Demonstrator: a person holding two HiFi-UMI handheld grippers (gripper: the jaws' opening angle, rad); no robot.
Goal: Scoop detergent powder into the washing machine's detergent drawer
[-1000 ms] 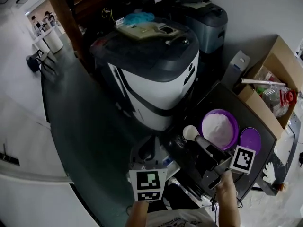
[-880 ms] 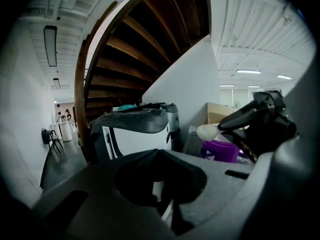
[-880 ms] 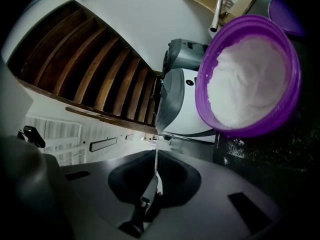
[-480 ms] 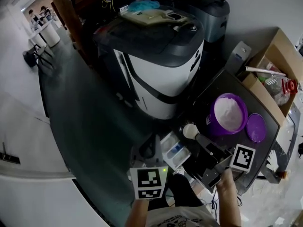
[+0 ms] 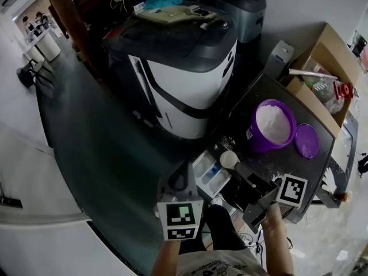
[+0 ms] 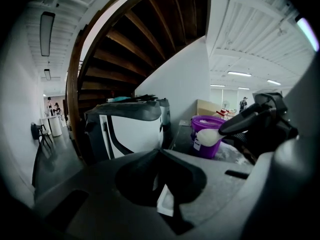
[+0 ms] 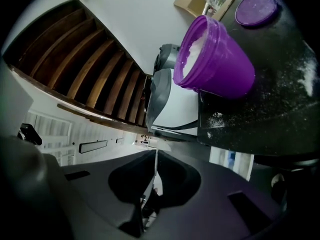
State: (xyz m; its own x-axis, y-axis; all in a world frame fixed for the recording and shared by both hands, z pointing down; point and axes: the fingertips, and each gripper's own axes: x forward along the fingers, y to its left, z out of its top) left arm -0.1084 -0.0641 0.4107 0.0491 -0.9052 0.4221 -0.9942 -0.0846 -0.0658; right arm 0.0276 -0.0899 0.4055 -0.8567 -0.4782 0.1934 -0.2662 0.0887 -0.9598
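Two claws are pressed shut: the left claw (image 5: 184, 181) pinches the white drawer (image 5: 211, 176) and the right claw (image 5: 241, 170) pinches the full scoop (image 5: 229, 159). The scoop's bowl hangs just beside the drawer's right edge, so the pour probably needs a small move to the left.

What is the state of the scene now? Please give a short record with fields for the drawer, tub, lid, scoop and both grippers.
drawer: open, white with a blue part
tub: purple, uncovered, holds white powder
lid: purple, lying beside the tub
scoop: filled with powder, near the drawer's edge
left gripper: fingers closed, beside the drawer
right gripper: fingers closed on the scoop's handle
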